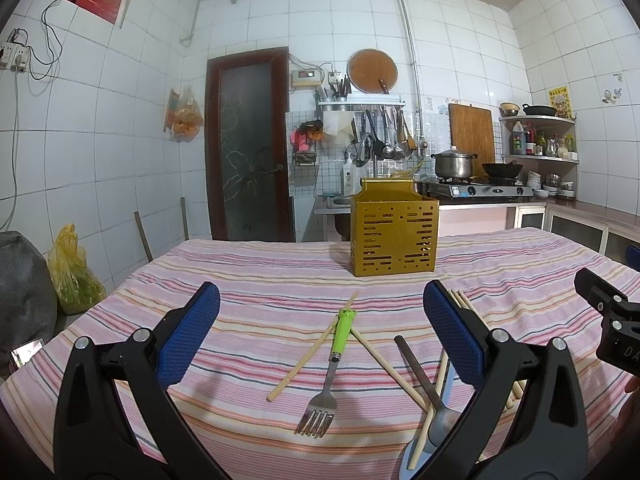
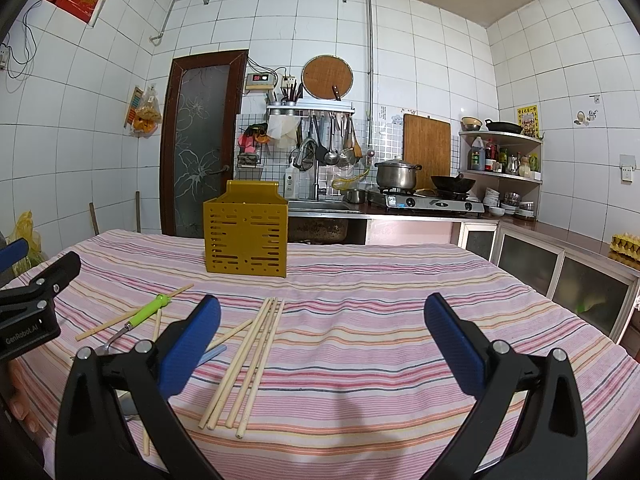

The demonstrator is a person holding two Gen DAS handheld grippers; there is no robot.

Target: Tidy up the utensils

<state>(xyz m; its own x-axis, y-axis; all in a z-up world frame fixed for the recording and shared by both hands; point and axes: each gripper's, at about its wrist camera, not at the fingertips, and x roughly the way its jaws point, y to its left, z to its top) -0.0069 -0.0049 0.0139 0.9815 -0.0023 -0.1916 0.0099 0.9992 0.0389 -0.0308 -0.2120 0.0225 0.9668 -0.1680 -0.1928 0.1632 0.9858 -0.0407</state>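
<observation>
The counter (image 2: 400,320), under a pink striped cloth, fills the lower half of both views; its far edge runs in front of the kitchen units and its right side lies bare. A gold slotted holder (image 2: 245,236) stands upright near the far edge, open top up, its perforated face toward the cameras, with free cloth all around it.

A bundle of four chopsticks (image 2: 248,364) lies side by side near the middle of the counter, long axis running from the near edge toward the holder, tips fanning slightly at the far end. Left of them a fork (image 1: 326,376) with a green handle lies with its tines toward the near edge and its handle toward the holder. One loose chopstick (image 1: 312,346) passes under the handle on a slant; another (image 1: 386,364) slants from the handle toward the near right. A grey-handled spoon (image 1: 420,376) and a pale blue piece lie crossed with more sticks just beside the left tool's right finger.

The left tool (image 1: 320,334) hangs above the fork, jaws spread wide, gripping nothing. The right tool (image 2: 322,340) hangs over the cloth just right of the bundle, jaws equally wide, empty, its left pad (image 2: 188,344) in front of the sticks.
</observation>
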